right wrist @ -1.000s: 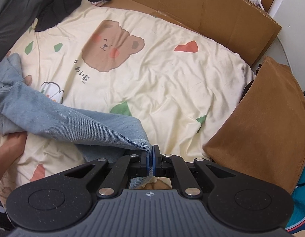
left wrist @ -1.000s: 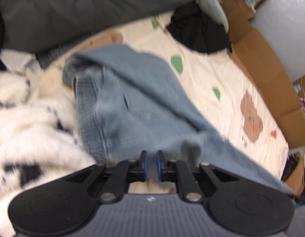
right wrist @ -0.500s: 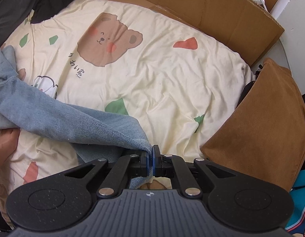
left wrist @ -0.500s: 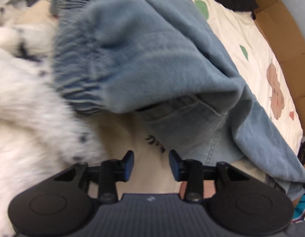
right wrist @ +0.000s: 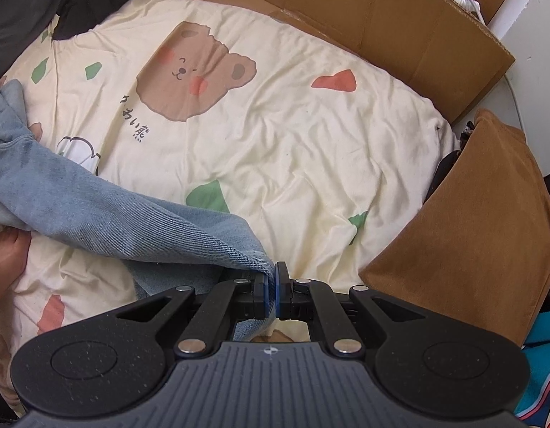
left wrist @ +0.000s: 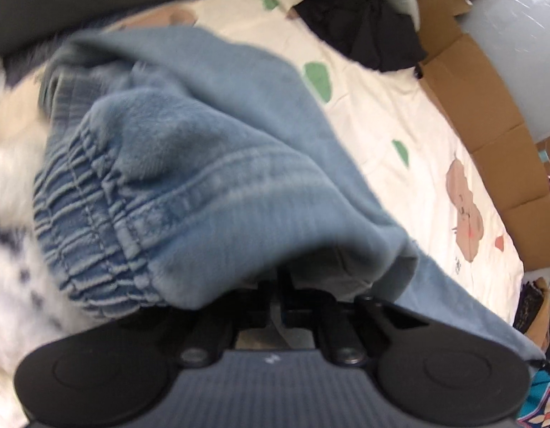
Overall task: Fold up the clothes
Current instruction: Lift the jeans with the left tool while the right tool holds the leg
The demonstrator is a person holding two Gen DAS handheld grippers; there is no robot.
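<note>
Light blue jeans (left wrist: 203, 178) lie bunched on the bear-print sheet (left wrist: 400, 107), their elastic waistband (left wrist: 86, 235) turned toward me. My left gripper (left wrist: 279, 285) sits right under that bunch. Its jaws are closing and have come together on a fold of denim, and the hanging cloth hides the tips. In the right wrist view one jeans leg (right wrist: 96, 210) stretches leftward from my right gripper (right wrist: 275, 278), which is shut on the frayed hem just above the sheet (right wrist: 293, 142).
A white fluffy garment (left wrist: 11, 249) lies left of the jeans and a black garment (left wrist: 364, 25) at the far side. Cardboard (right wrist: 400, 25) lines the bed's far edge. A brown cushion (right wrist: 471, 221) stands to the right. A bare hand (right wrist: 4, 260) shows at the left edge.
The left gripper opened, dropped in close under the waistband and closed on the denim. The right gripper kept still with the hem in its jaws.
</note>
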